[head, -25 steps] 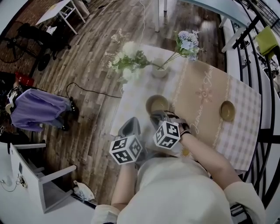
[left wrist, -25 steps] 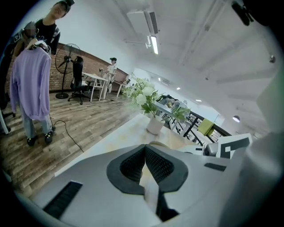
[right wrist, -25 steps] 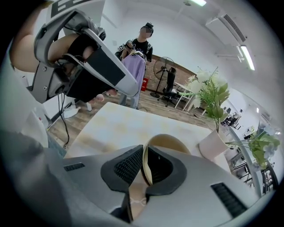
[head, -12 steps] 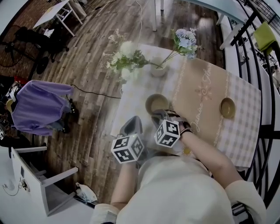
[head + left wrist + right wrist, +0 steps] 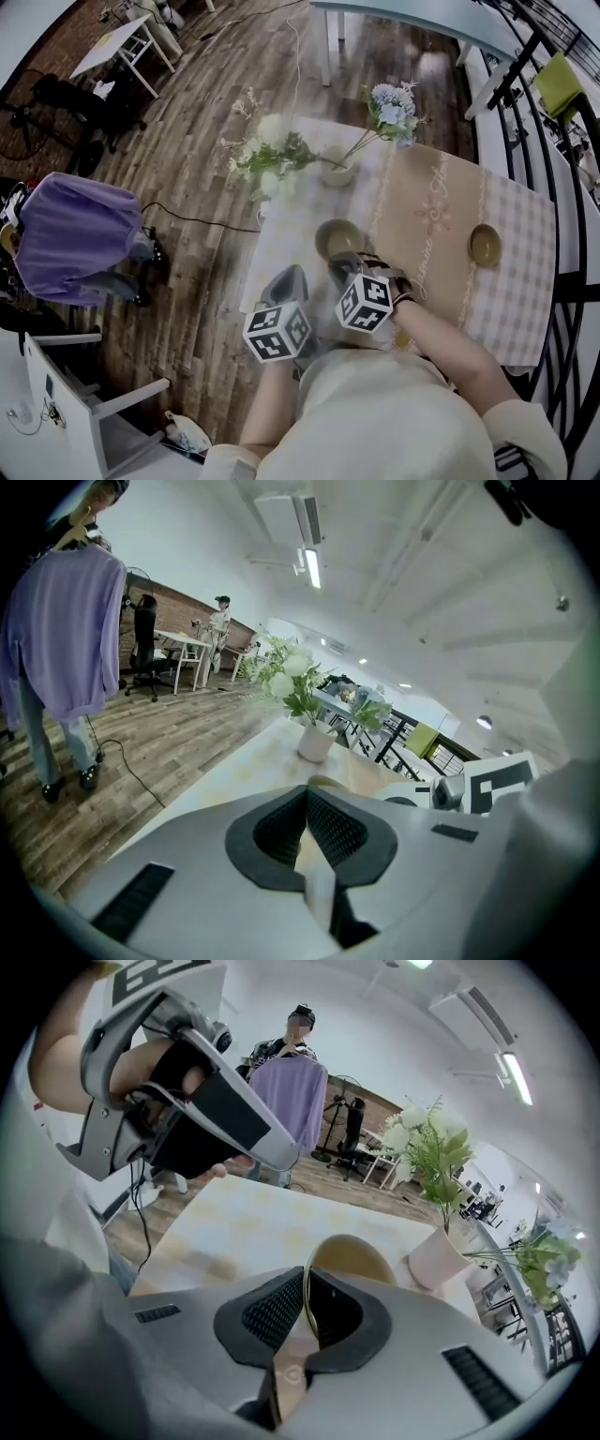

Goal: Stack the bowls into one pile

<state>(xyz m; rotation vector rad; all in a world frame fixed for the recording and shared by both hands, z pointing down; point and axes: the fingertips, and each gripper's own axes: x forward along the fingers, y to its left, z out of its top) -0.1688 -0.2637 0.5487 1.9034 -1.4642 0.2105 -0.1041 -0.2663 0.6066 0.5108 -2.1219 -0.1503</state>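
Two tan bowls stand on the clothed table (image 5: 525,281). The near bowl (image 5: 337,239) (image 5: 354,1254) is at the table's left part, and the far bowl (image 5: 485,246) stands alone toward the right. My right gripper (image 5: 345,263) (image 5: 307,1283) has the near bowl's rim between its pads, and its jaws are closing on it. My left gripper (image 5: 291,276) (image 5: 307,789) hovers just left of that bowl at the table's edge. Its jaws are shut with nothing between them. It also shows in the right gripper view, left gripper (image 5: 187,1119) at the upper left.
A white vase (image 5: 337,174) (image 5: 315,742) (image 5: 436,1258) with white and blue flowers stands just beyond the near bowl. A black railing (image 5: 553,187) runs past the table's right side. A purple garment (image 5: 70,234) hangs over the wooden floor at left.
The head view has tilted a little. Both grippers and both bowls keep their places.
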